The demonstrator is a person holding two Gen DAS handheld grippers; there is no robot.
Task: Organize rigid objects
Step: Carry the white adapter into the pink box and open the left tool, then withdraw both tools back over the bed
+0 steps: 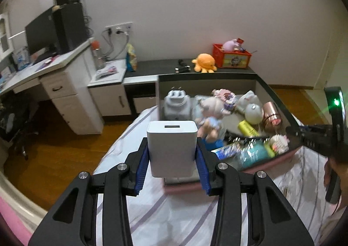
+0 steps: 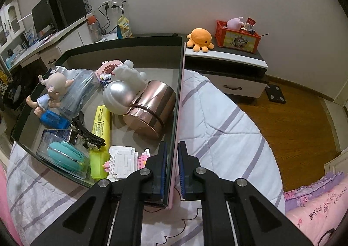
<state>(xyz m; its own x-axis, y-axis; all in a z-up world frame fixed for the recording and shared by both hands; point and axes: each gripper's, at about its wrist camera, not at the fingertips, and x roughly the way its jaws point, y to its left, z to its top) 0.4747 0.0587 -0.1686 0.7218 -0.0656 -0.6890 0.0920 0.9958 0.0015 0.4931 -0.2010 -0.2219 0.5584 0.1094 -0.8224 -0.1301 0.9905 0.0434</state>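
Left gripper (image 1: 172, 154) has the white charger block (image 1: 172, 148) squeezed between its blue pads, gripped on the two flat sides with the slotted end pointing away, which looks like the sensible hold for a smooth little brick: broad faces, nothing to slip. It hangs in the air over the striped bedspread (image 1: 174, 213), just short of the near edge of the storage box (image 1: 280, 100), so my read is that it is on the way in. Over on the other side, the right gripper (image 2: 172, 165) is pinched tight on the box's side wall (image 2: 178, 93), one pad inside and one outside (a steadying grip, I'd judge, since the box sits on soft bedding and could shift or tip). Inside, it's crowded: the copper tin (image 2: 150, 111) lies on its side against that wall, the yellow highlighter (image 2: 100, 122) runs lengthways beside it, the white brick model (image 2: 124, 161) fills the near corner. Free floor seems scarce, so the landing spot will need choosing.
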